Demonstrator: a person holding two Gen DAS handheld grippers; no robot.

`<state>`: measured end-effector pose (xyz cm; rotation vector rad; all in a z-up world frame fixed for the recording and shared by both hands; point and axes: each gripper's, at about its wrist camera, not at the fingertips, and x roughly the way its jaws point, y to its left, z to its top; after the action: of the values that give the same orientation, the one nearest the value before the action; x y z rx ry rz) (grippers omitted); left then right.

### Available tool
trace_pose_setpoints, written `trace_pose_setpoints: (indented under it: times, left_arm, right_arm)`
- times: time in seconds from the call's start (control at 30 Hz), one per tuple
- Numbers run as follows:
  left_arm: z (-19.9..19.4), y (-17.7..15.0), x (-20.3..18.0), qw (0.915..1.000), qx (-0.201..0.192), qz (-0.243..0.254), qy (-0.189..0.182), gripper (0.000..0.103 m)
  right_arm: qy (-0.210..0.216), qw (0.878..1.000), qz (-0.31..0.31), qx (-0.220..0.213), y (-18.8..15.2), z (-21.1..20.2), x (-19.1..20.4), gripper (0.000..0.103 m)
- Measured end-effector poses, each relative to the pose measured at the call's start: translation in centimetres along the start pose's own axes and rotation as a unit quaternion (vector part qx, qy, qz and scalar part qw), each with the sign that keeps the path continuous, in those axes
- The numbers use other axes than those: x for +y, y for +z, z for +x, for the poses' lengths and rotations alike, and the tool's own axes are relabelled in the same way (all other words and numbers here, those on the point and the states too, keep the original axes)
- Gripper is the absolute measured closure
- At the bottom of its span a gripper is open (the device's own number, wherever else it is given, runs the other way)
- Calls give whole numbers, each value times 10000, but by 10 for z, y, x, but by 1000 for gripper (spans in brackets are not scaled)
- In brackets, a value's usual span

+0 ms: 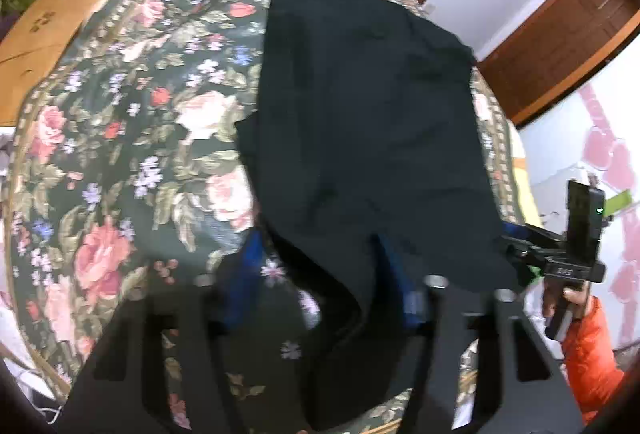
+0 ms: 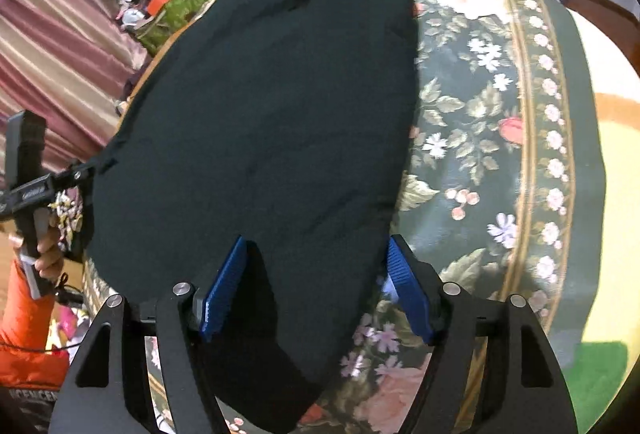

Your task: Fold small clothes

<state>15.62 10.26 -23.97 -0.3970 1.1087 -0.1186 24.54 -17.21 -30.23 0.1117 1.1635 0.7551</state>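
Observation:
A black garment [image 1: 360,113] lies spread flat on a floral cloth [image 1: 120,113]. In the left wrist view its near corner runs down between the blurred blue pads [image 1: 248,274] of my left gripper [image 1: 320,250]. The jaws stand apart, and floral cloth shows beside the left pad. In the right wrist view the same garment [image 2: 260,113] fills the middle. My right gripper [image 2: 316,242] is open over its near right edge, the left pad [image 2: 222,290] above the fabric and the right pad [image 2: 408,290] just outside it. A hand in an orange sleeve [image 2: 28,314] holds the left tool at the garment's left corner.
A cardboard box [image 1: 48,33] sits off the floral cloth's far left edge. A brown wooden door [image 1: 560,33] and a white wall stand to the right. A striped curtain [image 2: 52,53] and a pile of clutter [image 2: 172,1] lie beyond the garment. A yellow and green mat [image 2: 600,314] borders the floral cloth [image 2: 480,113].

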Motion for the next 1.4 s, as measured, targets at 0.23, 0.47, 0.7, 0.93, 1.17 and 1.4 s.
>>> trace_pose_setpoints:
  times: [0.23,0.47,0.7,0.93,1.17,1.4]
  left_arm:
    - [4,3,-13,9996,122,87,-244,88]
    - [-22,11,-34,9980,-187,605,5,89]
    - [-49,53,-60,9946,-599,849,-66,89]
    - [-54,126,-61,9941,-873,637,-102,89]
    - [-1,181,-14,9977,-670,29,110,89]
    - [79,191,23,9992,-244,-30,310,86]
  right_arm:
    - [318,9994,-93,-42,-1,0,13,96]
    - [157,9973,-611,-376,18,-25,27,97]
    - [78,9914,-852,-992,57,-58,42,97]
    - [-31,9873,-831,-1353,101,-75,29,97]
    - [-136,9910,-450,-1257,155,-44,-3,97]
    - [-192,9955,-169,-915,173,7,-39,97]
